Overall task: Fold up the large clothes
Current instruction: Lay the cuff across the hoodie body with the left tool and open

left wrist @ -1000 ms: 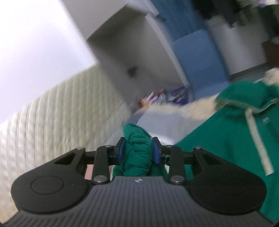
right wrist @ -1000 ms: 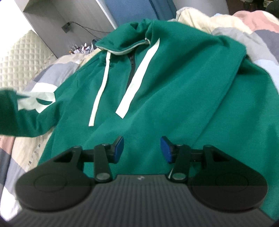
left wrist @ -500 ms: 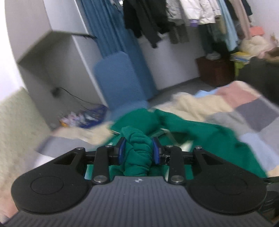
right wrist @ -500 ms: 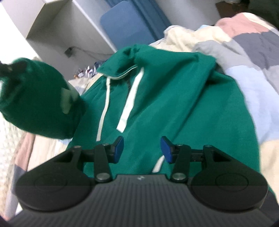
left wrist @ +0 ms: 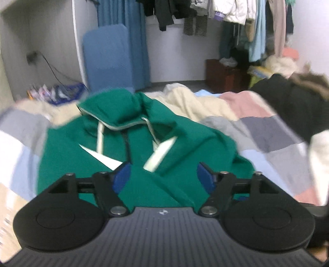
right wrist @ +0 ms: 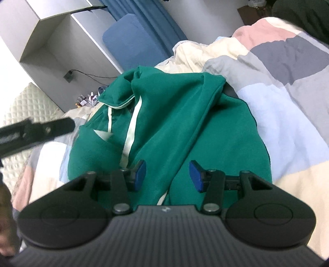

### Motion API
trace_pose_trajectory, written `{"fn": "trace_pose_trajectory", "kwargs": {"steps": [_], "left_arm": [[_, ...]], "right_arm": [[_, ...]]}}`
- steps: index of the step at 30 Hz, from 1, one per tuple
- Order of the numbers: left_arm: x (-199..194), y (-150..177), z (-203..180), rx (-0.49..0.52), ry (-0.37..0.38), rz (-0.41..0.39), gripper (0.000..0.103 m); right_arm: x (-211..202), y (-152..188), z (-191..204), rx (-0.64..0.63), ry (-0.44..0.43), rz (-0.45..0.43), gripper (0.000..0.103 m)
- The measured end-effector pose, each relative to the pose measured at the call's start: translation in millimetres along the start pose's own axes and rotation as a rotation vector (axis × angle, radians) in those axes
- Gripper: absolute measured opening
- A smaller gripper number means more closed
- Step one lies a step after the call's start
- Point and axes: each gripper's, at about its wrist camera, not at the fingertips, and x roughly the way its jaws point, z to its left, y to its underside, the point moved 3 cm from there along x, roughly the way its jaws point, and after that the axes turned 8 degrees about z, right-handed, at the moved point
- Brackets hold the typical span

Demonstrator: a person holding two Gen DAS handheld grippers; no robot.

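Note:
A green hoodie [left wrist: 144, 143] with white drawstrings lies face up on the bed, its hood at the far end. Both sleeves are folded in across the chest. My left gripper [left wrist: 163, 177] hovers over the hoodie's front. Its jaws are opening, and the blue pads stand wide apart with only the flat cloth below them. In the right wrist view the hoodie [right wrist: 174, 123] fills the middle. My right gripper [right wrist: 167, 174] is open just above the folded right sleeve, with nothing pinched.
A patchwork quilt [left wrist: 267, 127] covers the bed. A dark fur-trimmed coat [left wrist: 292, 102] lies at the right. A blue board [left wrist: 107, 59] leans on the far wall under hanging clothes [left wrist: 226, 12]. A padded headboard [right wrist: 18, 106] and a black bar of the left-hand tool [right wrist: 37, 131] are at the left.
The left gripper carried the bunched green sleeve from the left across the hoodie, then opened wide and let it go. The right gripper shifted a little and stayed open.

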Motion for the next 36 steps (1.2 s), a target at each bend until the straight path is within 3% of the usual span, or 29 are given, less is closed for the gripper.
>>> {"fn": "trace_pose_trajectory", "kwargs": {"steps": [4, 6, 8, 14, 18, 23, 25, 28, 30, 33, 36], "left_arm": [[-5, 23, 34, -0.117, 0.070, 0.000, 0.079], [-5, 35, 57, -0.163, 0.056, -0.010, 0.080], [4, 50, 84, -0.221, 0.017, -0.007, 0.080], [44, 85, 170, -0.417, -0.045, 0.015, 0.079], [73, 97, 211, -0.551, -0.019, 0.025, 0.078], [107, 101, 236, -0.629, 0.008, 0.017, 0.078], [114, 101, 238, -0.645, 0.021, -0.003, 0.072], [122, 96, 239, -0.654, 0.025, -0.012, 0.055], [123, 93, 236, -0.642, 0.019, -0.013, 0.041], [119, 90, 236, -0.633, 0.020, -0.031, 0.022], [111, 85, 237, -0.631, 0.003, -0.050, 0.015]], "right_arm": [[-3, -2, -3, 0.013, 0.021, -0.012, 0.052], [-4, -3, -3, 0.022, 0.002, -0.023, 0.067], [-5, -2, 1, 0.017, -0.028, -0.023, 0.071], [12, 4, 20, -0.034, -0.095, 0.020, 0.071], [30, 6, 33, -0.086, -0.079, 0.043, 0.071], [51, 7, 46, -0.159, -0.028, 0.049, 0.070], [60, 7, 45, -0.164, -0.003, 0.063, 0.070], [70, 8, 46, -0.178, 0.008, 0.073, 0.065], [75, 9, 49, -0.200, 0.001, 0.085, 0.052], [79, 11, 52, -0.229, 0.000, 0.095, 0.042], [76, 9, 57, -0.261, -0.036, 0.083, 0.040]]}}
